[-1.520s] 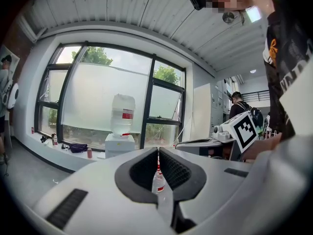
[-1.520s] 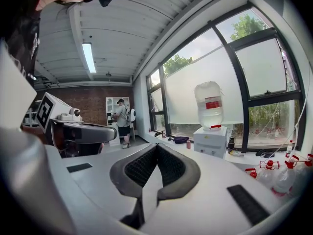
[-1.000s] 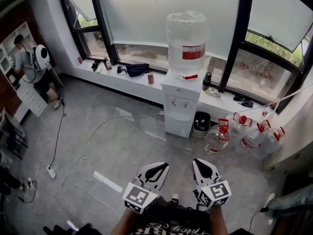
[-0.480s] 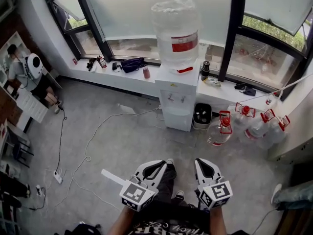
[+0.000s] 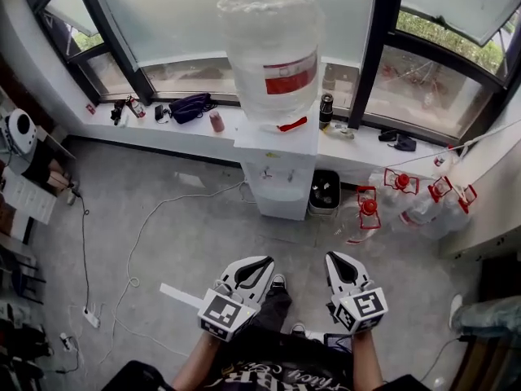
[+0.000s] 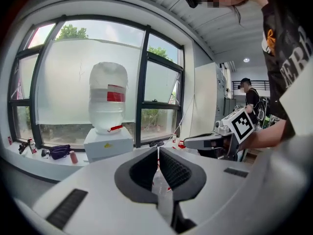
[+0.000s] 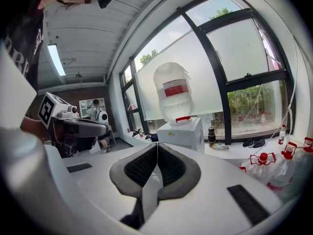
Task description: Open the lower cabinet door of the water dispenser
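Your two grippers hang low in front of you, side by side and well apart from the water dispenser (image 5: pixel 279 177). The left gripper (image 5: pixel 262 263) has its jaws closed tip to tip with nothing between them. The right gripper (image 5: pixel 335 261) is closed the same way and is also empty.

The white dispenser stands on the grey floor against the windowsill (image 5: pixel 167 127), with a large clear bottle (image 5: pixel 270 51) upside down on top. Its lower cabinet door (image 5: pixel 283 204) faces you below the taps and looks closed. A black bin (image 5: pixel 324 192) sits just beside the dispenser, and clear jugs with red caps (image 5: pixel 407 195) lie further along. A white cable (image 5: pixel 134 243) trails across the floor on the other side.
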Demonstrator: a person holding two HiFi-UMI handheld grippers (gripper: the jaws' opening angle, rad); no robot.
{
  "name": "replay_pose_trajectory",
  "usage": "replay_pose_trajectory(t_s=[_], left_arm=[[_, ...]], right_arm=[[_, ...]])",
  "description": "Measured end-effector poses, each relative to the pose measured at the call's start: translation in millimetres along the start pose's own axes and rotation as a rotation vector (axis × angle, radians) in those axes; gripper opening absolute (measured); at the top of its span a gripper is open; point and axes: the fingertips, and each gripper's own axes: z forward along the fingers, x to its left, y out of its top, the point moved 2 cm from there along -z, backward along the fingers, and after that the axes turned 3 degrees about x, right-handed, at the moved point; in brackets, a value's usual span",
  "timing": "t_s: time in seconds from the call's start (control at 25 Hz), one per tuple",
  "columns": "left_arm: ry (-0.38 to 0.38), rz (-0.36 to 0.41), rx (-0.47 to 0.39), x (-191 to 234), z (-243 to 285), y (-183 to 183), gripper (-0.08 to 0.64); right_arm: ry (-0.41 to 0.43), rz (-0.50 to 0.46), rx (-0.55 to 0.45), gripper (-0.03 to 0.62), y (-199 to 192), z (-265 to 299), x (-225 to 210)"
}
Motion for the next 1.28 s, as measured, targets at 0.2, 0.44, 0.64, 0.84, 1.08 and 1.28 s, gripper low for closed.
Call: replay_pose_trajectory(t_s=[0.2, 0.44, 0.64, 0.84, 1.08, 1.28], left_arm=[[-0.065, -0.006, 0.063, 61, 42, -18, 0.020], [-0.155, 0.038, 0.150, 101, 103, -56, 0.020], [-0.198, 0.023, 0.172, 116, 164, -87, 0.020], [-0.227, 0.021, 0.198, 125, 232, -139, 0.020], [-0.191, 0.046, 0.222, 144, 316, -210, 0.020], [-0.144, 0.064, 0.249, 163, 363, -263, 0.020]], right_arm=[[-0.020, -0.052, 0.060, 0.041, 1, 82, -35], [-0.006, -0.109, 0.177, 0.087, -40, 164, -91], [0.022, -0.132, 0.274, 0.121, -97, 227, -153], [0.016, -0.140, 0.350, 0.160, -183, 287, -217], [0.044, -0.156, 0.374, 0.179, -275, 357, -274], [0.089, -0.208, 0.380, 0.209, -344, 420, -305]])
